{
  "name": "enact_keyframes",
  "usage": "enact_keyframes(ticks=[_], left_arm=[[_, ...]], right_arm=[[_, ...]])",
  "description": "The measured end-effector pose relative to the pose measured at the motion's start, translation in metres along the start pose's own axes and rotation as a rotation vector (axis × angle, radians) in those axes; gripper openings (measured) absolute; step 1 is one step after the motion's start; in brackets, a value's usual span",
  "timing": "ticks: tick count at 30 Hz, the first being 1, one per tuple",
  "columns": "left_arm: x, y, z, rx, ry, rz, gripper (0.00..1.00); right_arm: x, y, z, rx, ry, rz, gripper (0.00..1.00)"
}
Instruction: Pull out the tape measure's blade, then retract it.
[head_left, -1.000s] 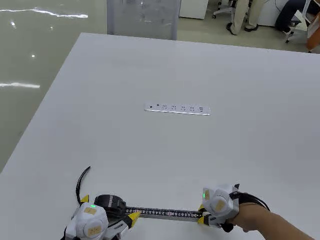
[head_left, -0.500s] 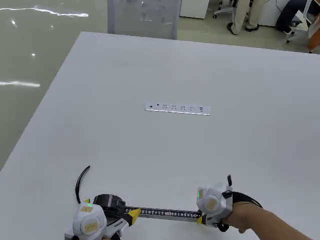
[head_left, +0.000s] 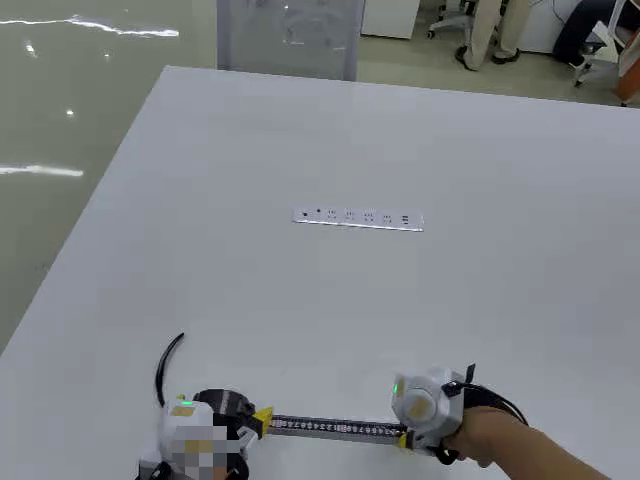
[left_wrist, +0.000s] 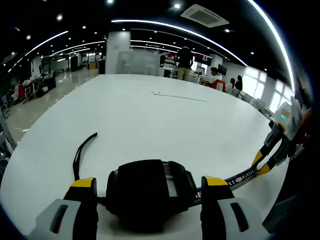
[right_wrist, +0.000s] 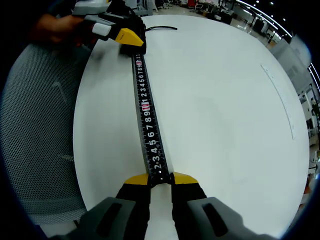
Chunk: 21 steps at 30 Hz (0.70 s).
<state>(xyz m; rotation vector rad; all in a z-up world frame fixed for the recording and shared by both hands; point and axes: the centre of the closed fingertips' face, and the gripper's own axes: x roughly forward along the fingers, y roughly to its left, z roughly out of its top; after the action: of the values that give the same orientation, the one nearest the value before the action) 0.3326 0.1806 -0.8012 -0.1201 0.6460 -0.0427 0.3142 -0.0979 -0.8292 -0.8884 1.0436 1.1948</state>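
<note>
Close to the near edge of the desk (head_left: 350, 140), toward the left: the tape measure's case (left_wrist: 150, 192), black, pinched across its two sides between the yellow tips of the left tongs (left_wrist: 149, 182). Out of the case's right side, flat on the desk and numbers up: the blade (right_wrist: 148, 125), a modest length drawn out, long axis roughly parallel to the near edge. At its right end, clamped at the hook tip by the right tongs (right_wrist: 161, 178), pressed together on it with the lowest numbers just ahead of the tips.

Deciding relation: from the right tongs, the case dead ahead, straight down the blade's own length. From the left tongs, the other pair off to the right, at the blade's end. Right side nearer the free end; left side the anchor.

Pose: right hand (head_left: 490, 440) low over the desk, tongs pointing left along the blade. Left tongs aimed toward the far side, crossways to the blade.

Judged from this: for more pull-out, a move rightward on that same line; for retracting, leftward toward the case, with the blade kept level. Likely risk: a slipped pinch and a snap-back.

Off the case's left, curling onto the desk: a black strap (left_wrist: 80, 152), apart from the blade. Well apart on the far side: a white power strip (head_left: 358, 218).
</note>
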Motion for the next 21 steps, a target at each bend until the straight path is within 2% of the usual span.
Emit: enact_keyframes(ticks=[2, 8, 14, 19, 21], left_arm=[[0.001, 0.004, -0.002, -0.011, 0.005, 0.012, 0.82], [0.001, 0.002, -0.002, 0.005, -0.001, -0.001, 0.82], [0.000, -0.006, 0.000, 0.052, -0.009, -0.018, 0.75], [-0.002, -0.008, 0.002, 0.117, -0.022, 0.004, 0.70], [-0.003, -0.007, 0.002, 0.112, -0.020, 0.007, 0.70]], right_arm=[[0.000, 0.001, 0.001, 0.002, 0.013, -0.003, 0.14], [0.001, 0.000, 0.000, 0.011, 0.033, -0.002, 0.14], [0.001, 0.001, 0.000, 0.010, 0.036, 0.001, 0.14], [0.000, 0.001, 0.001, 0.014, 0.026, -0.004, 0.14], [0.000, 0.001, 0.001, 0.017, 0.022, -0.004, 0.14]])
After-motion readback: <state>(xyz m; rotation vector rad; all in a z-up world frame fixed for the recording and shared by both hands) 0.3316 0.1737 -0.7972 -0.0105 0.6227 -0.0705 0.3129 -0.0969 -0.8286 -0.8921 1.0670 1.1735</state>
